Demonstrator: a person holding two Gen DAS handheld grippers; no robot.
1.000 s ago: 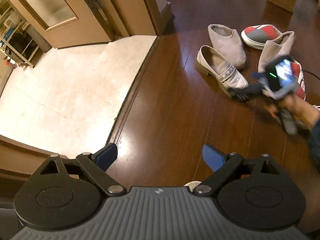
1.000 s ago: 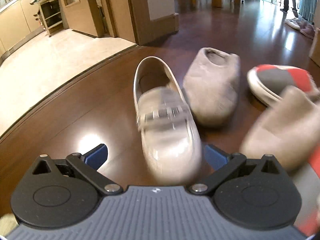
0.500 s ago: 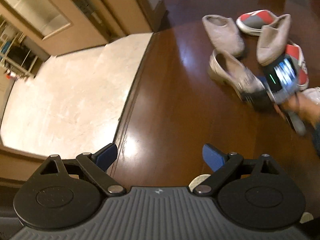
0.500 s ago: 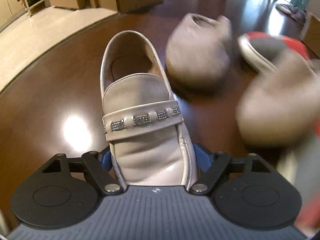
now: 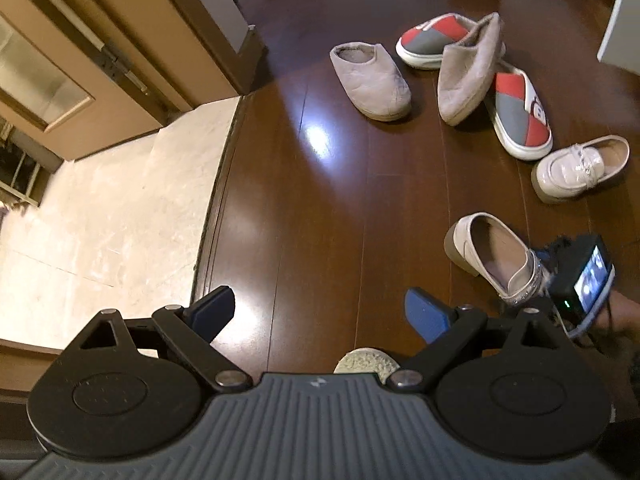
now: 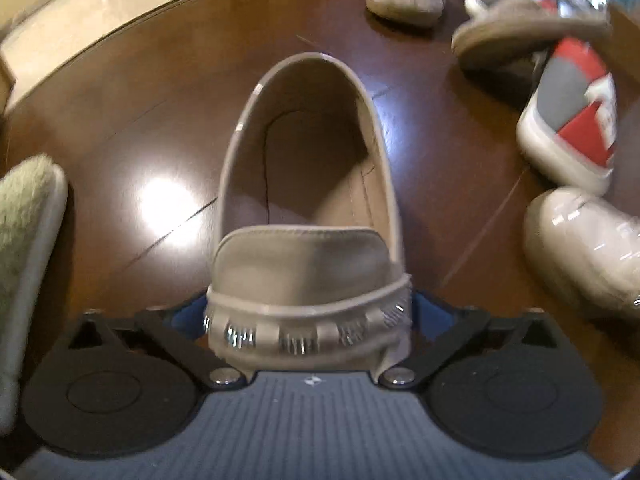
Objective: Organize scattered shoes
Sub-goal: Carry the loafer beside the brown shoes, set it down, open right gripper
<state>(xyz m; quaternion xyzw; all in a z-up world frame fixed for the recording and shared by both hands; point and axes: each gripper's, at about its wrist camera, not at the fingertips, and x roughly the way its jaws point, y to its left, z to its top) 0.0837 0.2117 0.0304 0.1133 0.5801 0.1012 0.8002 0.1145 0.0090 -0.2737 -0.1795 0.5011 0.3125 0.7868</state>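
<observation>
The right hand-held gripper point(image 6: 308, 312) clamps the loafer point(image 6: 312, 216) at its toe only. Heel-heavy, the loafer may twist free. The left hand-held gripper point(image 5: 320, 312) stands wide, empty.

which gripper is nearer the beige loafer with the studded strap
Right. The right gripper has its fingers clamped on the loafer at its toe; the left gripper hangs apart, open over bare floor.

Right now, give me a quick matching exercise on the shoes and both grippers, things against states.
Things:
1. loafer
2. red and grey slip-on
3. grey slipper
4. left gripper

States:
A. open, nothing between its fingers
B. alone, upright on the wood floor
C. toe clamped in the right gripper, whose jaws have just been closing
D. a tilted slipper leaning on it

Pairs: 1-C, 2-D, 3-B, 4-A
</observation>
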